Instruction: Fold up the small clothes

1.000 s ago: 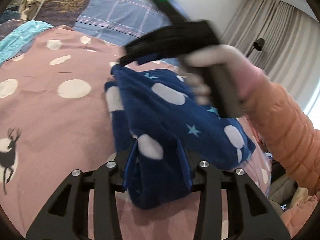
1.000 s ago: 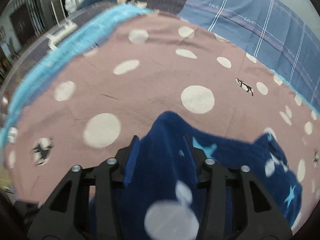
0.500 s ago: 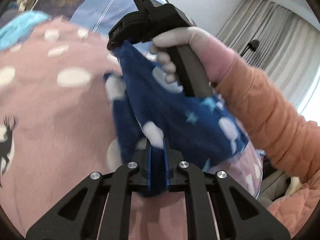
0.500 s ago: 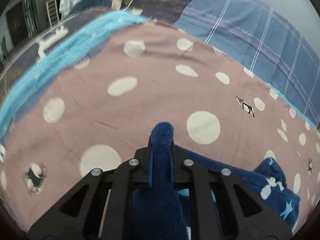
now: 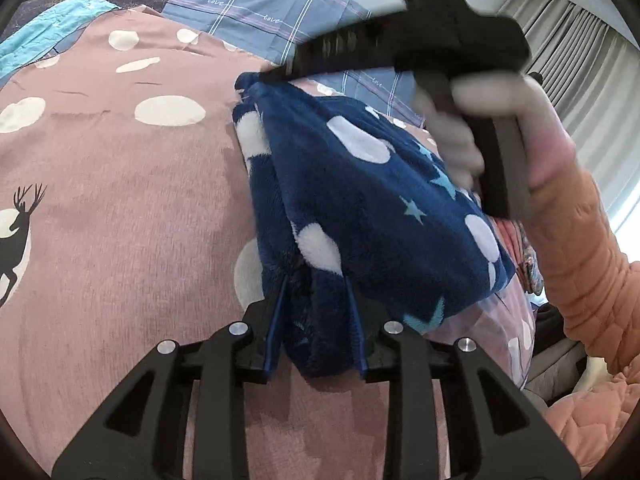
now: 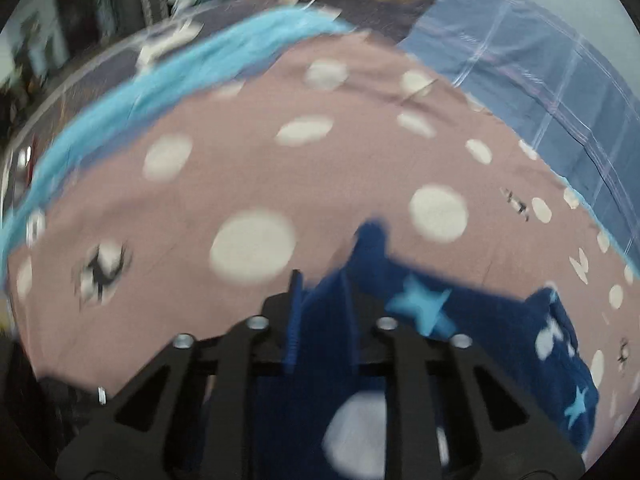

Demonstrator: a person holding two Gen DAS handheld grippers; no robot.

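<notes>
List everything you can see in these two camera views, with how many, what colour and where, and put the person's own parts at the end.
fleece garment: one, dark blue with white dots and light blue stars, lifted over the bedspread, held at two ends.
bedspread: one, dusty pink with cream dots and black deer, under everything.
checked bedding: one, grey-blue with pale lines, far edge of the bed.
turquoise cloth: one, bright blue, along the bedspread's far left edge.
curtains: grey, upper right of the left view.
left gripper: one, black; jaws opening, garment fold between them.
right gripper: one, black; jaws closed on the garment's other end.
hand: one, on the right gripper's handle.
sleeve: one, orange, quilted, right edge.
</notes>
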